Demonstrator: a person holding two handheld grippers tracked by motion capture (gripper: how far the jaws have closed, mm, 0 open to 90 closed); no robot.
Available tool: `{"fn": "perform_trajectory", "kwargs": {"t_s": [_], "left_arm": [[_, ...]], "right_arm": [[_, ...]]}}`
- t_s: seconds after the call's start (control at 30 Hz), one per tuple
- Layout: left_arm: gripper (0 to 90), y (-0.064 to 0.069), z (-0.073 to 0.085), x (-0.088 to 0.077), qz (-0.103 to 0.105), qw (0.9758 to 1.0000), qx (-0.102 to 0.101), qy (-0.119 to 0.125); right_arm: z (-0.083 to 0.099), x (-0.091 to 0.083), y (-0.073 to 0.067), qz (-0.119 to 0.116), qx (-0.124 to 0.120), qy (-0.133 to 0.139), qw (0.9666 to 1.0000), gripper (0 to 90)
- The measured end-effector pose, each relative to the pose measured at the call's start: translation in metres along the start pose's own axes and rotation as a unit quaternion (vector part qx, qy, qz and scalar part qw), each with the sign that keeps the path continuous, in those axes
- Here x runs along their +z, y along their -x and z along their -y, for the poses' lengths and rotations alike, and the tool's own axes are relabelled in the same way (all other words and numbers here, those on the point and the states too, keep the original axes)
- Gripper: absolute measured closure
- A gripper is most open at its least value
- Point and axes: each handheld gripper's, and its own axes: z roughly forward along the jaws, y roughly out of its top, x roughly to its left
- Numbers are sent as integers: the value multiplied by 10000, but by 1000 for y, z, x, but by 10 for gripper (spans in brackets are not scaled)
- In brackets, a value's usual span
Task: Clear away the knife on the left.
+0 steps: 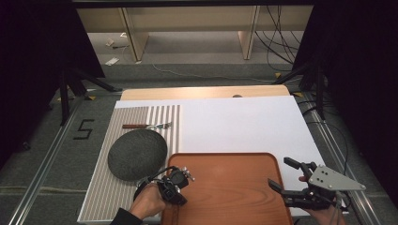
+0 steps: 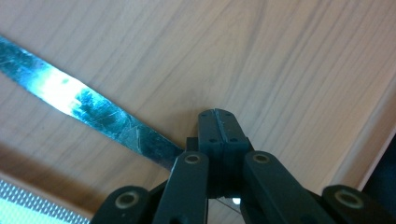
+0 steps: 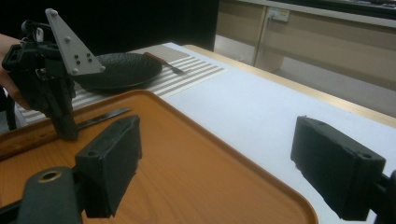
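A metal knife (image 2: pixel 98 112) lies on the left part of the brown wooden tray (image 1: pixel 234 197), and it also appears in the right gripper view (image 3: pixel 105 116). My left gripper (image 1: pixel 174 186) points down onto the tray with its jaws shut (image 2: pixel 217 122). The blade runs under its left jaw, and nothing sits in the seam between the pads. I cannot tell whether the tips press on the knife. My right gripper (image 1: pixel 280 172) hovers at the tray's right rim, wide open and empty (image 3: pixel 219 158). From there the left gripper (image 3: pixel 66 133) stands at the knife's near end.
A dark round plate (image 1: pixel 137 154) sits on a striped placemat (image 1: pixel 164 117) left of the tray. Beyond the plate lies a fork (image 1: pixel 145 126) with a brown handle. A white sheet (image 1: pixel 244 122) covers the table behind the tray.
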Motion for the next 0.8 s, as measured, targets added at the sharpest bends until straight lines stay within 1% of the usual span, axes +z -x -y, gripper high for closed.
{"fn": "perform_trajectory", "kwargs": {"t_s": [0.27, 0.5, 0.73, 0.8], "left_arm": [[897, -5, 5, -3, -41, 9999, -37, -98], [897, -10, 9, -5, -106, 9999, -69, -68], [897, -11, 9, -6, -118, 9999, -118, -16], [894, -11, 9, -6, -106, 9999, -128, 37]], "right_arm": [[0, 0, 0, 3, -4, 4, 10000, 174], [0, 0, -1, 7, -33, -3, 10000, 174], [0, 0, -1, 1, -45, -8, 10000, 174], [0, 0, -1, -1, -45, -8, 10000, 174]]}}
